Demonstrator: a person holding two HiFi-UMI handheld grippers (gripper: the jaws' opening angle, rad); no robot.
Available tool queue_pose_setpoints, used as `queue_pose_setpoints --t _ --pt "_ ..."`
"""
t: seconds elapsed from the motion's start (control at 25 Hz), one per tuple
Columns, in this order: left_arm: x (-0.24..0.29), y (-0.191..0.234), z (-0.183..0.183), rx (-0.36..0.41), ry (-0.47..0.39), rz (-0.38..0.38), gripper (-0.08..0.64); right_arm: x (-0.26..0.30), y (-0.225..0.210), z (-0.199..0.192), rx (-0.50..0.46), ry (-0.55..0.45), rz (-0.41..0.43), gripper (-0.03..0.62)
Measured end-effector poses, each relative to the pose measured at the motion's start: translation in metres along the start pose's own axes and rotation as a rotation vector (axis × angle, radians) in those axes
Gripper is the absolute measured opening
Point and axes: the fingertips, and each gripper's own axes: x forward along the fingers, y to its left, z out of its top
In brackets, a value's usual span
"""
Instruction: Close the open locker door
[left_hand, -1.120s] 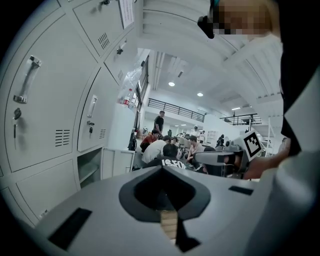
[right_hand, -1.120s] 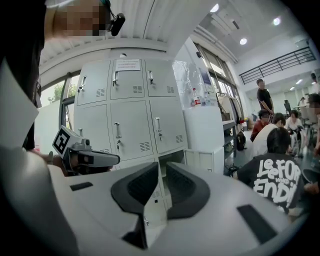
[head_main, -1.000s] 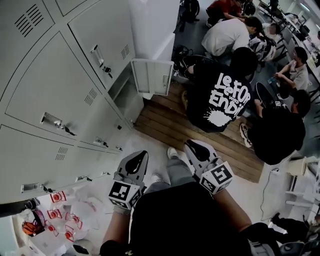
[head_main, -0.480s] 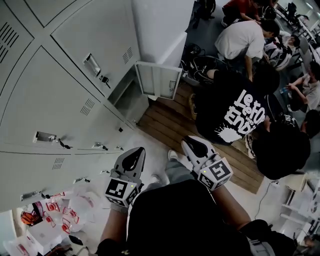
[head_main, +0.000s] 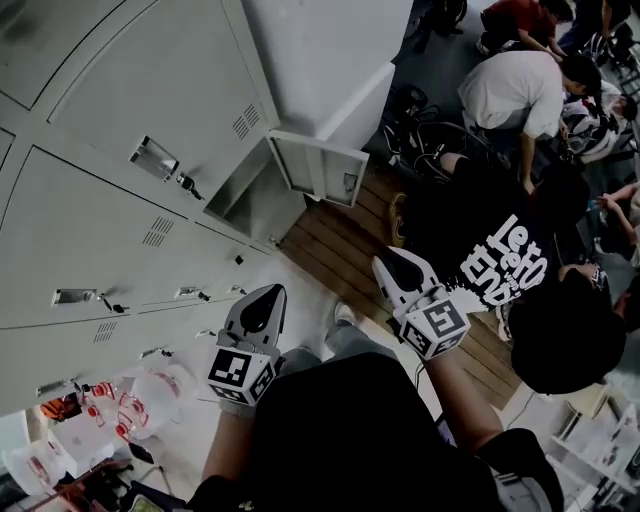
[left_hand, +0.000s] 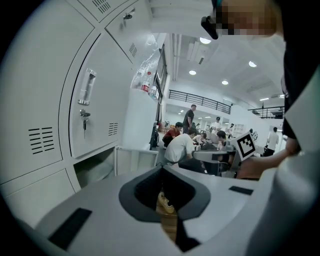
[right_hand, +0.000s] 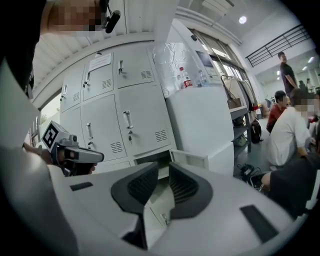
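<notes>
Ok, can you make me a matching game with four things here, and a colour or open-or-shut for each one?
Things:
1 locker door
2 right gripper
3 planks
4 lettered T-shirt

Words:
a black
b open
c brown
d shut

Pairs: 1-b, 2-d, 3-c, 4-a

White print, perhaps "LeTOP END", on black T-shirt (head_main: 462, 222)
</notes>
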Motion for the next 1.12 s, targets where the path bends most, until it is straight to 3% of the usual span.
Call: queue_pose_setpoints --t 0.56,0.84,1.12 --pt "0.044 0.033 -0.001 -0.042 0.03 0.135 0.023 0.106 -0.12 -0.032 -0.046 0.108 0.005 0.075" --pt "0.044 0.047 -0.006 -0.058 0.048 0.179 0.023 0.155 -0.156 -0.051 -0.104 0.188 -0.011 0.15" --pt "0.029 0.056 -0.019 -0.08 0.055 0.242 0.023 0.19 -0.165 -0.059 -0.163 0.209 0.004 0.167"
